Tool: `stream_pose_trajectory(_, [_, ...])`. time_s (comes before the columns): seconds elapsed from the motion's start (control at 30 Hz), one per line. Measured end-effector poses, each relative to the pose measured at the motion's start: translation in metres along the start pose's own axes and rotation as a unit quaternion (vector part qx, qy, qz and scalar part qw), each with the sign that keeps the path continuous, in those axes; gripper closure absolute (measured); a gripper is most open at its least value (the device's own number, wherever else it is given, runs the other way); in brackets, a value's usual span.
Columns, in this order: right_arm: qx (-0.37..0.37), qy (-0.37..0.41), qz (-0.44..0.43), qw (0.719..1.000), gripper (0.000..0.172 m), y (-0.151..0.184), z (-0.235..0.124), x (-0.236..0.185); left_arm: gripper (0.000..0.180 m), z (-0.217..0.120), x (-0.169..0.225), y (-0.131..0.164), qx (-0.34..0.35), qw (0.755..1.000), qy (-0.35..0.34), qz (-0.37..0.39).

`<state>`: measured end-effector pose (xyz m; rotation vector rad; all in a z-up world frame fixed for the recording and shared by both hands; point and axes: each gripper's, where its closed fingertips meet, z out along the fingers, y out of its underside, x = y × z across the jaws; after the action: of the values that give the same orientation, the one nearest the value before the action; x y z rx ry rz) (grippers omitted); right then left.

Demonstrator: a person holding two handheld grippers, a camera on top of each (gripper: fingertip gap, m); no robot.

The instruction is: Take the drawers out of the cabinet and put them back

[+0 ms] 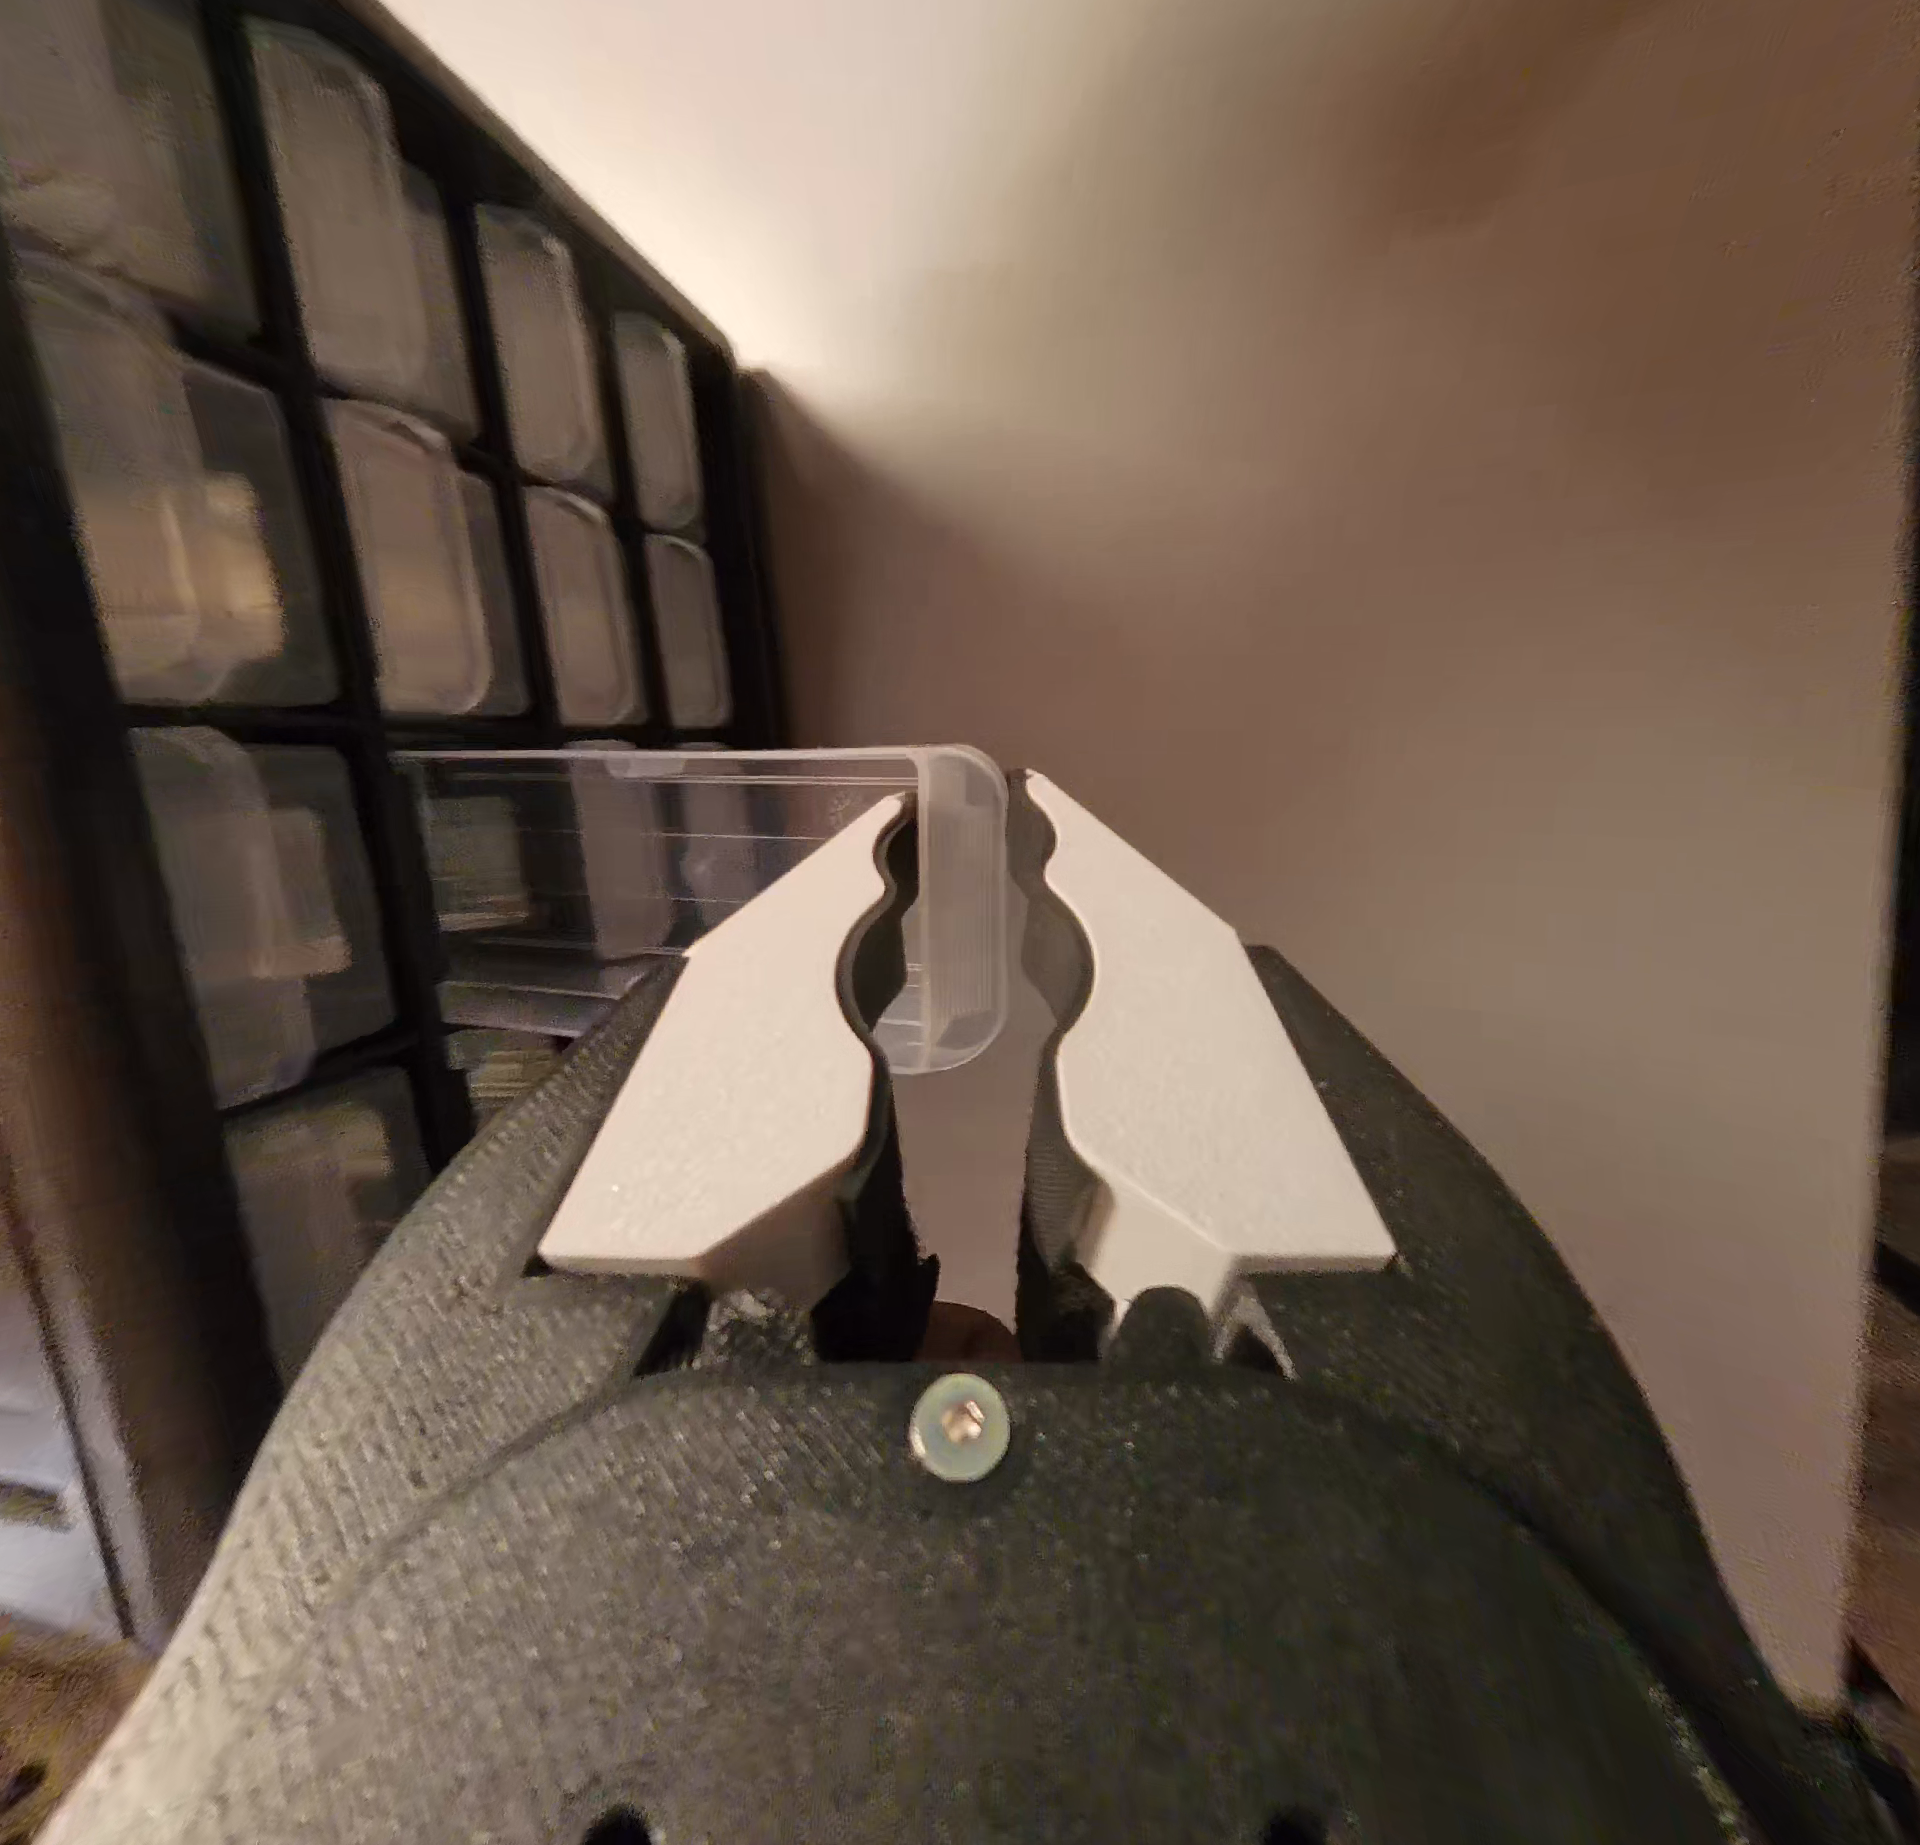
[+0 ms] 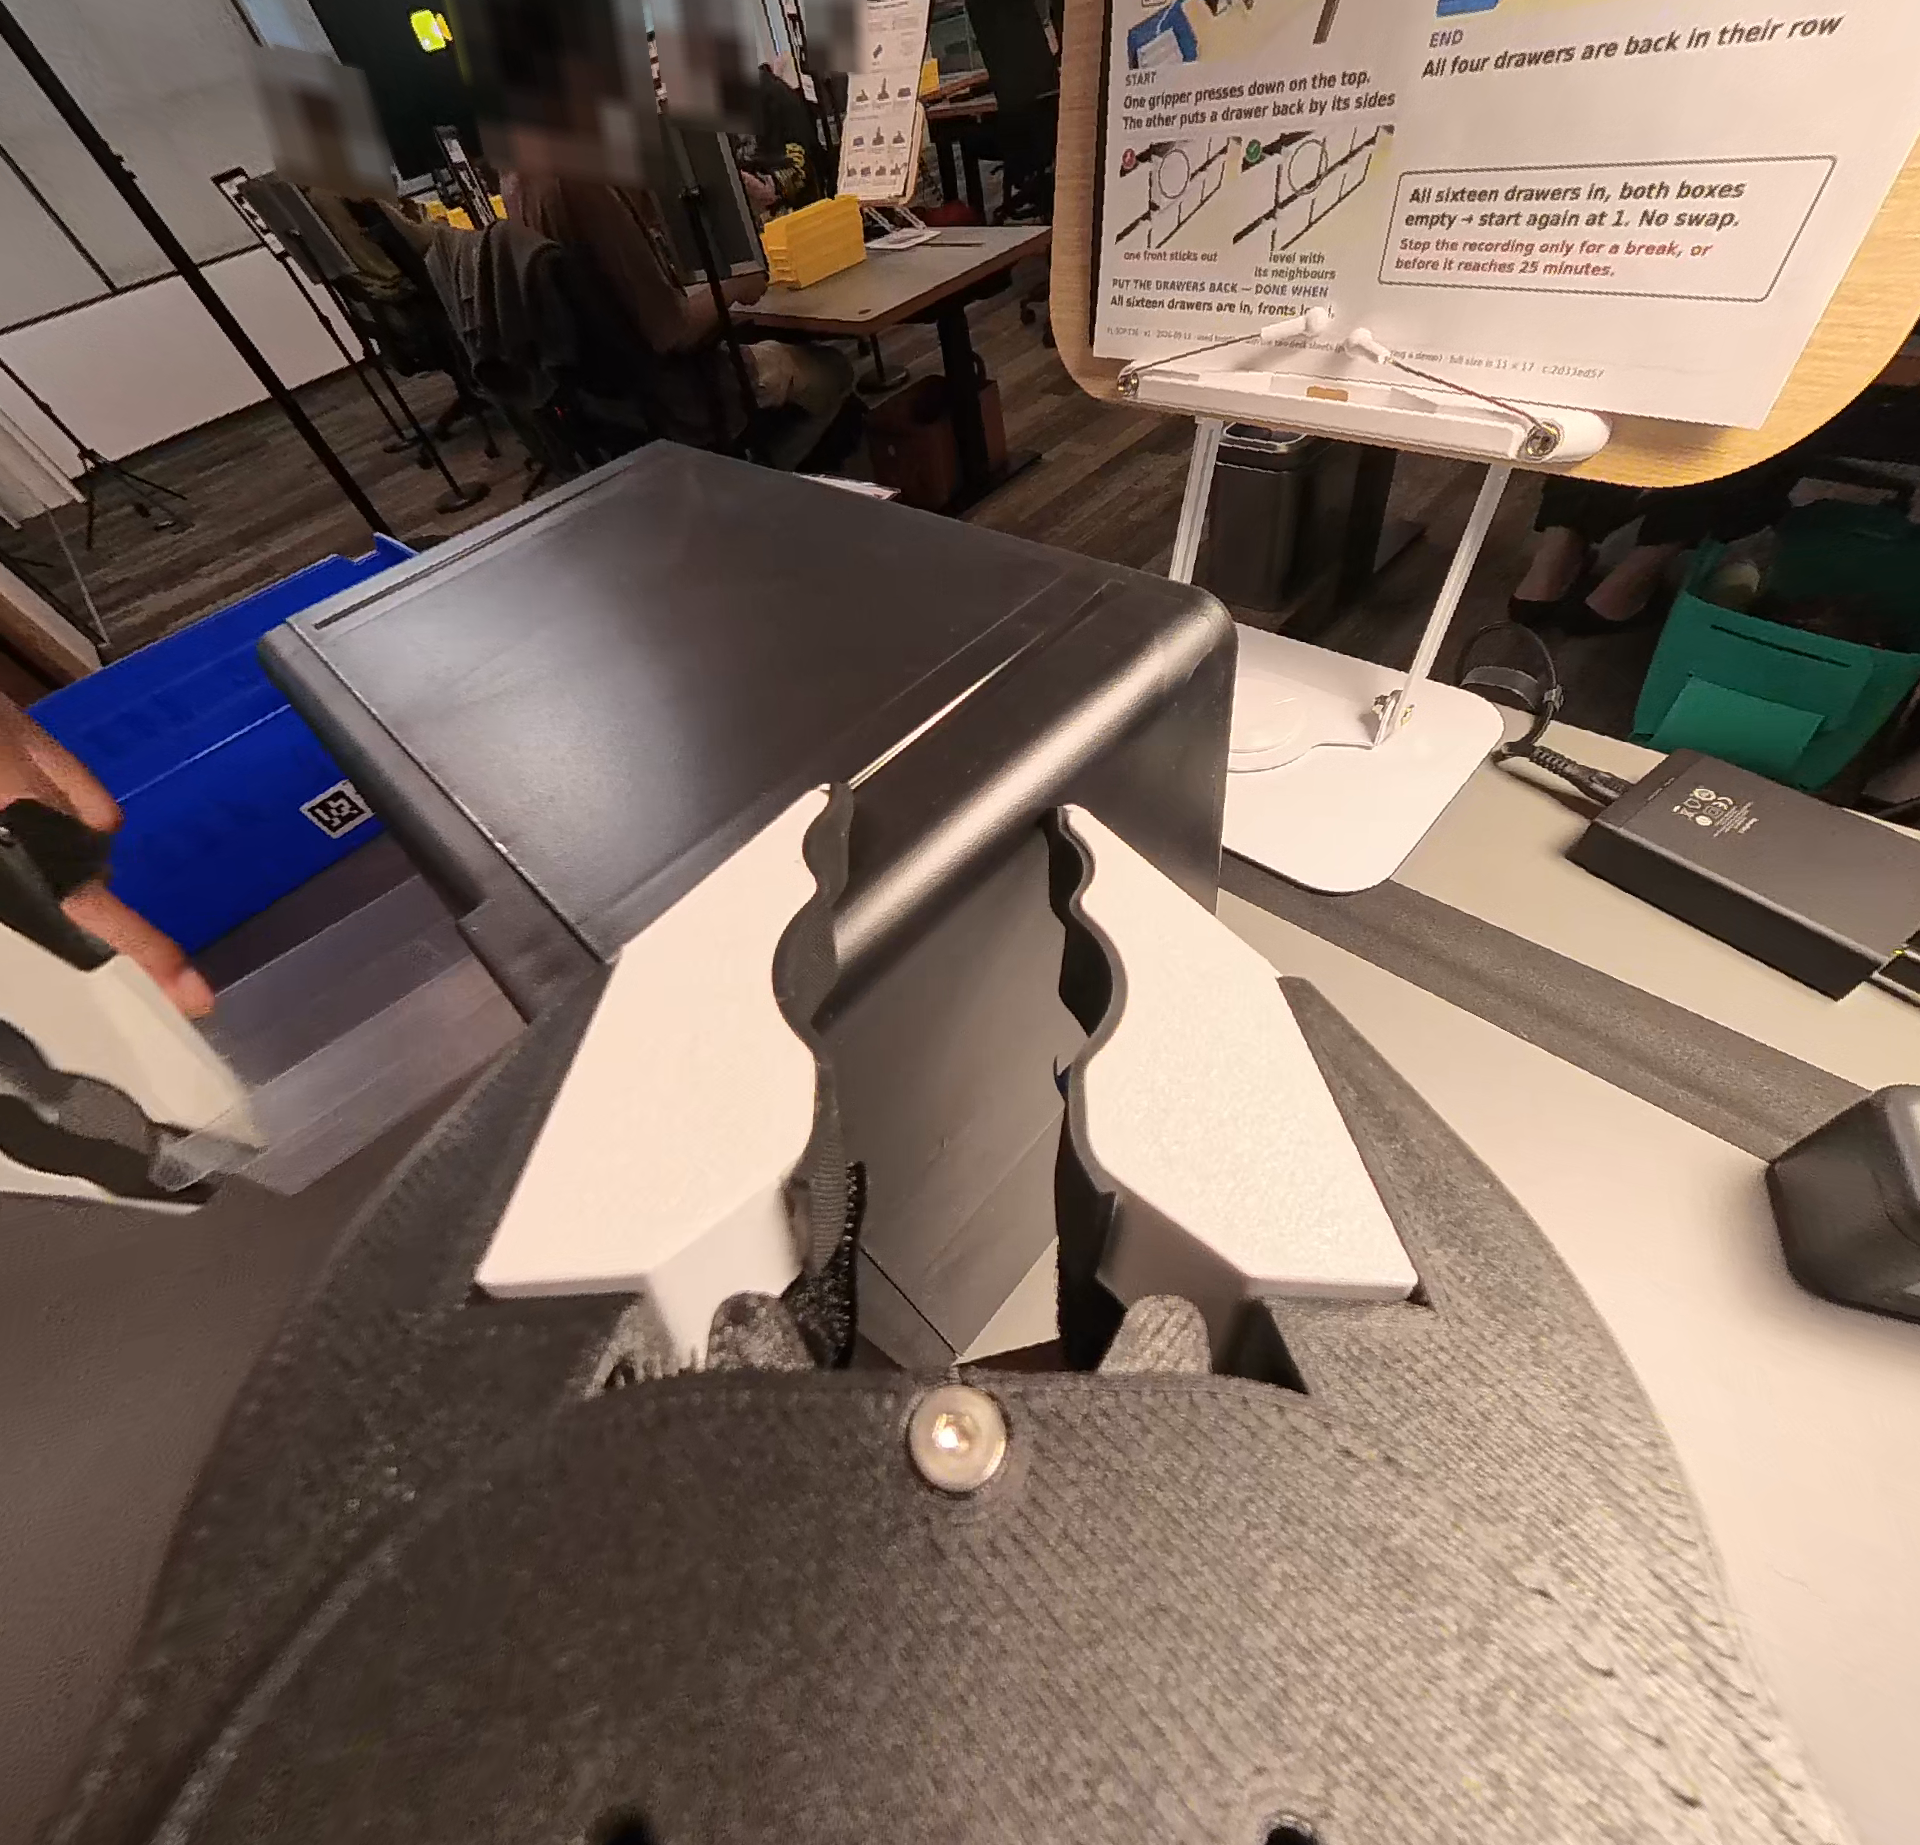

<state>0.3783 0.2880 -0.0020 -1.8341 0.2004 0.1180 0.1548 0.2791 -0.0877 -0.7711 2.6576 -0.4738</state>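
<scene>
Two tools are at work on one big black cabinet (image 2: 727, 652) that stands on the bench (image 2: 1558, 1120). The right tool (image 2: 951, 829) rests over the cabinet's top right edge. Its fingers are apart, one on the top and one down the side wall, and they squeeze nothing. I think it is there to keep the cabinet from sliding.

One clear drawer (image 1: 665, 850) sticks out of the cabinet's front, in a row low down. Its long side points straight out from its slot, across the left tool's view. The left tool (image 1: 961, 787) is nearer to it and sits right at its front end, with its fingers closed on the drawer's clear handle tab (image 1: 961, 902).

So the coming move goes along that long side, in or out.
</scene>
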Motion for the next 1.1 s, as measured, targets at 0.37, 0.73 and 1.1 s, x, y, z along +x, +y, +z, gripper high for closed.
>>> stream_pose_trajectory(0.37, [0.0, -0.002, 0.0, 1.0, 0.13, 0.0, 0.0, 0.0, 0.132, -0.012, -0.052, 0.004, -0.001, 0.958, -0.282, 0.052])
stream_pose_trajectory(0.73, [-0.001, 0.0, -0.002, 1.0, 0.131, 0.0, 0.0, 0.0, 0.178, -0.013, -0.028, 0.005, 0.084, 0.965, -0.244, 0.045])
stream_pose_trajectory(1.1, [0.0, -0.002, -0.001, 1.0, 0.13, -0.001, 0.001, 0.0, 0.168, -0.013, -0.045, -0.004, 0.097, 0.961, -0.255, 0.038])
